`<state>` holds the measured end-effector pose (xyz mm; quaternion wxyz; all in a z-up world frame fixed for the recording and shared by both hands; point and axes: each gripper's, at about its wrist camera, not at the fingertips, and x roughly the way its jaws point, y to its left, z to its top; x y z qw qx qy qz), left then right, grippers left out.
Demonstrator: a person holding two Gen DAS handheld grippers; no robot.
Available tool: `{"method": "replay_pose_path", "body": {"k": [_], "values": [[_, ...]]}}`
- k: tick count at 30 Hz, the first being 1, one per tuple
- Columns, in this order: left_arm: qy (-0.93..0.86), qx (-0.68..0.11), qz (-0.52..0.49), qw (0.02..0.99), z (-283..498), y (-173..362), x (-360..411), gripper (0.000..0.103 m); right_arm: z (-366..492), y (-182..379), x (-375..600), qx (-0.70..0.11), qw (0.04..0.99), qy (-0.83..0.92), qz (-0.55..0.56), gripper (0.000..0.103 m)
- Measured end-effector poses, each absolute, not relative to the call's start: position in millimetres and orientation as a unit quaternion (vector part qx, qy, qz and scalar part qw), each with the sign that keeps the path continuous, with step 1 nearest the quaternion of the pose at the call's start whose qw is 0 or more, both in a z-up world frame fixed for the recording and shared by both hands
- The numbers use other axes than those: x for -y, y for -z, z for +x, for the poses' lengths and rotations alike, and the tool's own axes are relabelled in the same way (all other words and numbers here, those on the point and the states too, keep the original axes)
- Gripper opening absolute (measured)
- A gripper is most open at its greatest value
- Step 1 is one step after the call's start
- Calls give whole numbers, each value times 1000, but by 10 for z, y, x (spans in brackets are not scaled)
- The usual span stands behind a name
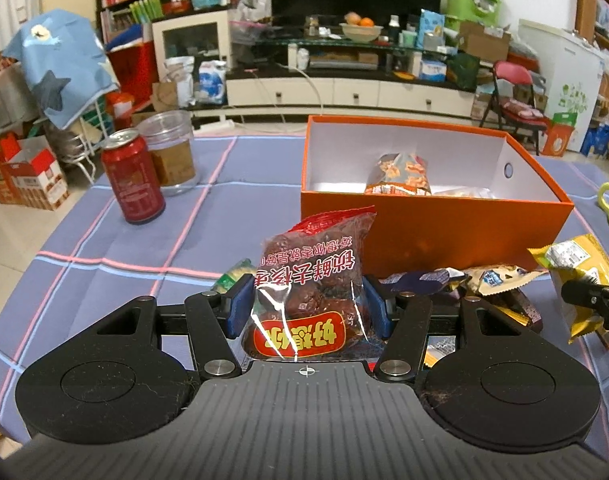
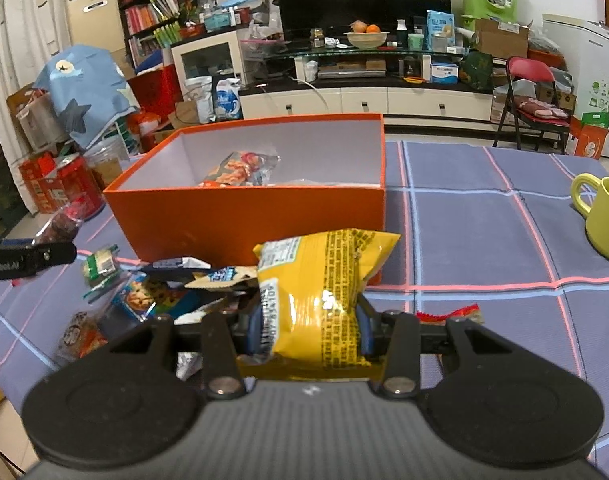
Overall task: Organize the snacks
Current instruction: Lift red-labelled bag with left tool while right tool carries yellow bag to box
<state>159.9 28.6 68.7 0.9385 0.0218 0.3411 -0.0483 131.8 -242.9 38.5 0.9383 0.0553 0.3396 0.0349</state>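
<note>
- Step in hand, as I judge it: both grippers have a snack each and are at the carry stage, w/ the orange box straight ahead as the drop spot.
- Left gripper: jaws part-closed, clamped on the red date packet at its lower half; blue pads press both sides. Packet stands upright between the fingers, top edge reaching up in front of the box's near wall.
- Right gripper: also part-closed, gripping the yellow snack bag around its middle; bag bulges above and below the pads, leaning toward the box.
- Box sits on the checked tablecloth, open-topped, already w/ an orange-patterned packet inside plus sth pale beside it, too unclear to name.
- Loose pile of snacks lies on the cloth just in front of the box, between the two grippers, so task looks early-to-mid, plenty left.
- Next move prob needs: lift each packet above the box rim, move fwd over the opening, then release. One at a time seems safer, since grippers are near each other.
- Nearby, not in the way: red can and clear jar to the left, green mug to the right.
</note>
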Motion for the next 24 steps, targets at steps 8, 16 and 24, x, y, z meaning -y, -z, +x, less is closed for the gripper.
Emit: {"method": "replay_pose_path", "body": {"k": [8,16,24], "values": [[47,-343,22,938,1618,-664,-292,29,1334,-367,2427,-344,937,-36,52,44],[47,-333,11,942,1585,-708,-313,29,1308,-396,2403,-338,939,-39,51,44],[74,-278,-20,957,1565,-982,-219,29,1182,-651,2381,-298,952,-54,48,44]]}}
